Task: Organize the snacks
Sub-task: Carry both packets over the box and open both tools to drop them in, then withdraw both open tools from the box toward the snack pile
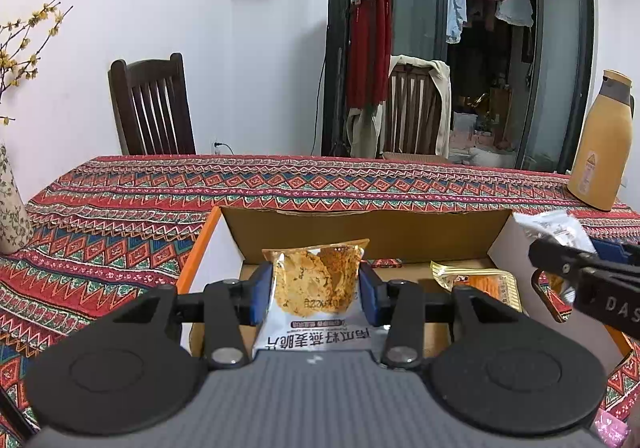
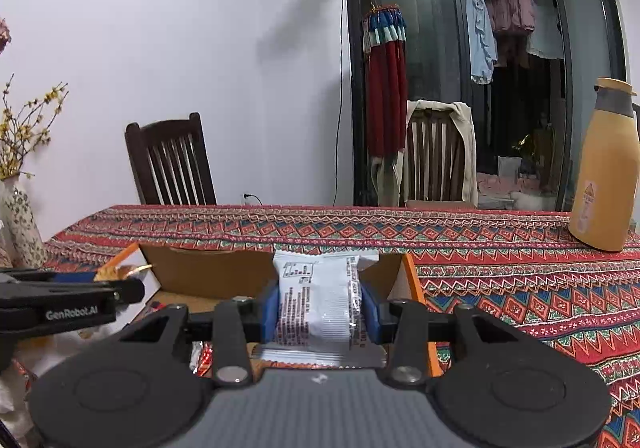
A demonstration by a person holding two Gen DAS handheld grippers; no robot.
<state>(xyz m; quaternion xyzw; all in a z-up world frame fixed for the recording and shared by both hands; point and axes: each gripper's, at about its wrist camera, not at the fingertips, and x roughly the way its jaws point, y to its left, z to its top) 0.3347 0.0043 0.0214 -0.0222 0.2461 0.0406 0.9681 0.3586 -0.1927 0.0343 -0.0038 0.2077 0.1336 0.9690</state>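
Cracker packet (image 1: 316, 288), silver with golden crisps printed, clamped in left tongs (image 1: 316, 292) above open cardboard box (image 1: 360, 232). White wrapper (image 2: 320, 300), printed text, clamped in right tongs (image 2: 320, 308) over the box.

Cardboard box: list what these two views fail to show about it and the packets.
- Left wrist view: cardboard box floor, mostly hidden by the left gripper and its cracker packet.
- Right wrist view: white packet front, turned away in the right gripper; print too small.
- Gold packet: label blurred.
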